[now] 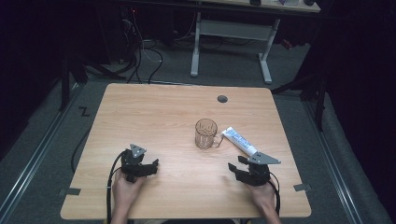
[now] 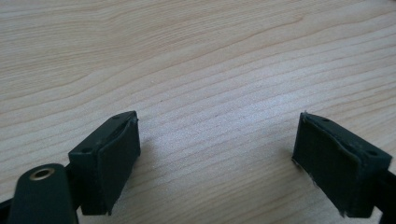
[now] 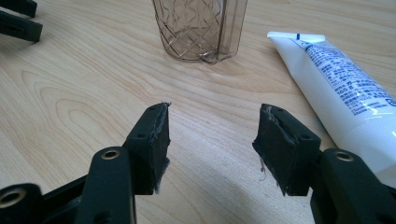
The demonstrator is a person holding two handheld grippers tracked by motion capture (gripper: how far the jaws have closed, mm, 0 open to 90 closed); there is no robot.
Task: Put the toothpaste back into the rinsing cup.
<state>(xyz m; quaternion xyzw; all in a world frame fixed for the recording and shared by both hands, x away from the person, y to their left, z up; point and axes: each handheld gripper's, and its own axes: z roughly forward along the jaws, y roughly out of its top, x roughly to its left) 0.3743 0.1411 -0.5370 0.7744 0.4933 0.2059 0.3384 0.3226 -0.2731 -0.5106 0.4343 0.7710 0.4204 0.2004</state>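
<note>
A clear cut-glass mug (image 1: 206, 133) (image 3: 200, 29) stands upright near the middle of the wooden table (image 1: 154, 112). Just right of it lies a white tube with blue print (image 1: 239, 141) (image 3: 343, 88), angled toward the near right. My right gripper (image 1: 236, 168) (image 3: 212, 147) rests low over the table, just in front of the tube, jaws open with bare wood between them; the mug is ahead and the tube to their right. My left gripper (image 1: 150, 167) (image 2: 217, 161) sits near the front left, held by a hand, jaws wide open over bare wood.
A small grey round cap (image 1: 222, 99) is set into the table near its far edge. Beyond the table stand a white desk frame (image 1: 231, 42) and loose cables (image 1: 149, 56) on the dark floor. The other gripper's jaw tips (image 3: 18, 21) show in the right gripper view.
</note>
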